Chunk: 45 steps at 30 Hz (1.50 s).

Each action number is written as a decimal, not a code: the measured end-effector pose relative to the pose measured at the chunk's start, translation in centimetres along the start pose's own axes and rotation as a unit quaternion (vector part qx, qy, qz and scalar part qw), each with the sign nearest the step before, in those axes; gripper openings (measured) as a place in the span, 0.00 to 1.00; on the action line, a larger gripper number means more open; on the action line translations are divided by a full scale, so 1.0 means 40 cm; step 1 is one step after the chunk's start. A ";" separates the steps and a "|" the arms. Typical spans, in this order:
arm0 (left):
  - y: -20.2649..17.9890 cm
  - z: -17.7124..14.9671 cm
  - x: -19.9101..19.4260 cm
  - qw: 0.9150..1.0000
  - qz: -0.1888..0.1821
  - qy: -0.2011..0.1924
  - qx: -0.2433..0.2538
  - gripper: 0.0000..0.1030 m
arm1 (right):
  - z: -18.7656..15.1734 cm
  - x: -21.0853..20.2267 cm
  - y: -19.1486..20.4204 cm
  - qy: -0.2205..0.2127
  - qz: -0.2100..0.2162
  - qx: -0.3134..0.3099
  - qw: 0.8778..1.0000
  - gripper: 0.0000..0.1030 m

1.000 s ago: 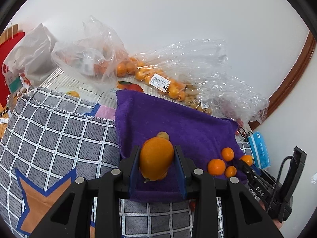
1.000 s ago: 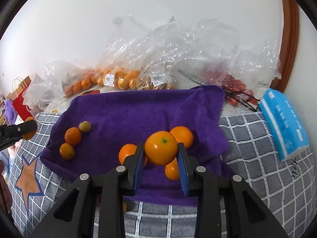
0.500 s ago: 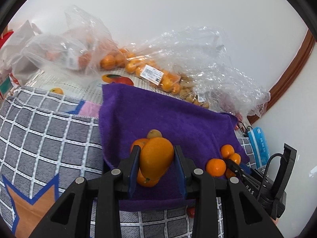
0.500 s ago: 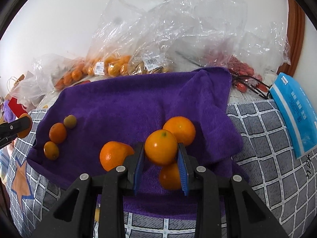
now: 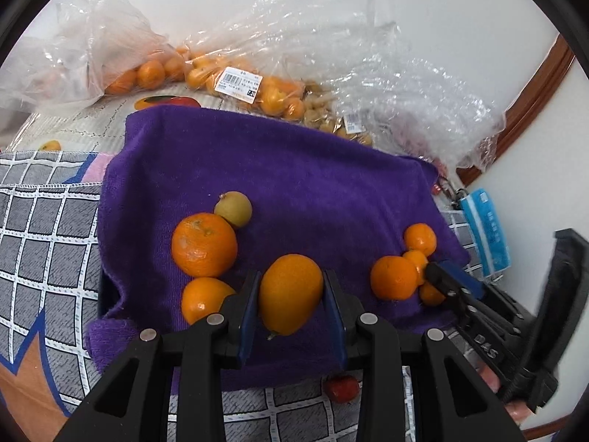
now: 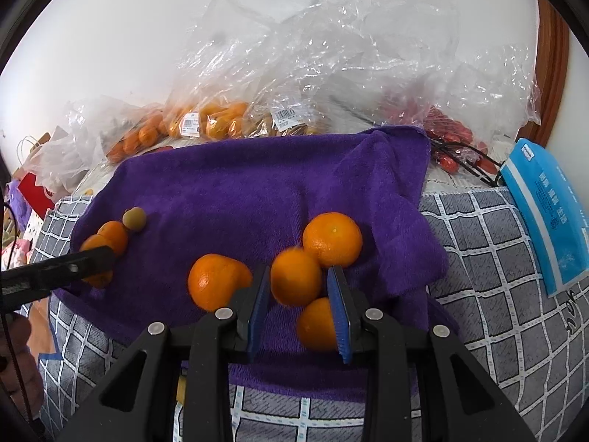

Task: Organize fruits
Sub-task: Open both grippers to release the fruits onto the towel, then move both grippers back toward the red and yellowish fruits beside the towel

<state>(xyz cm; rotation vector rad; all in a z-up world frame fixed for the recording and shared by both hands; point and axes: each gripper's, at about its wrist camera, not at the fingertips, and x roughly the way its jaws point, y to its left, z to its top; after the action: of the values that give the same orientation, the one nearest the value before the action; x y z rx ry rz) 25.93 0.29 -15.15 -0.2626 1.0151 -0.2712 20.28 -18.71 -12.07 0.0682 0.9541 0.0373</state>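
Observation:
A purple towel [image 5: 294,169] lies over a grey checked cloth [image 5: 44,243]. My left gripper [image 5: 291,283] is shut on an oval orange [image 5: 291,293], low over the towel's near edge. Just to its left lie a big orange [image 5: 203,244], a smaller orange [image 5: 204,299] and a yellow-green fruit [image 5: 233,209]. My right gripper [image 6: 298,276] is shut on a round orange [image 6: 296,277]. Three loose oranges [image 6: 333,239], [image 6: 217,280], [image 6: 316,324] lie close around it on the towel [image 6: 257,184]. The left gripper's finger [image 6: 59,270] shows at that view's left edge.
Clear plastic bags of oranges [image 5: 235,81] and other fruit [image 6: 287,118] line the wall behind the towel. A blue tissue pack [image 6: 545,213] lies on the checked cloth at the right. A small red fruit [image 5: 342,386] sits on the cloth under my left gripper.
My left gripper has moved forward and down with its orange, so the left group of fruit now lies right beside it. The right gripper has tipped down slightly and still holds its orange.

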 end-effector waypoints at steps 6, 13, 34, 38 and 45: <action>-0.018 -0.004 0.017 1.000 0.018 0.010 0.012 0.31 | -0.008 -0.036 -0.006 -0.007 -0.001 -0.001 1.000 0.31; -0.038 -0.009 0.027 0.999 0.034 0.009 0.026 0.31 | -0.030 -0.080 -0.020 -0.018 -0.010 0.011 1.000 0.37; 0.006 -0.117 -0.176 0.997 0.063 -0.042 0.004 0.38 | -0.113 -0.249 0.006 -0.042 -0.045 0.032 0.998 0.45; 0.020 -0.157 -0.211 0.996 0.072 -0.049 0.009 0.38 | -0.136 -0.278 0.018 -0.051 -0.053 0.035 0.997 0.45; 0.031 -0.205 -0.257 0.996 0.072 -0.061 0.006 0.38 | -0.169 -0.318 0.034 -0.048 -0.047 0.042 0.997 0.46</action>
<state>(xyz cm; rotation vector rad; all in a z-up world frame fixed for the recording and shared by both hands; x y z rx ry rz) 13.85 4.22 -11.50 -0.1926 0.9064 -0.1284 7.39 -17.85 -5.51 0.1017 0.8608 -0.0919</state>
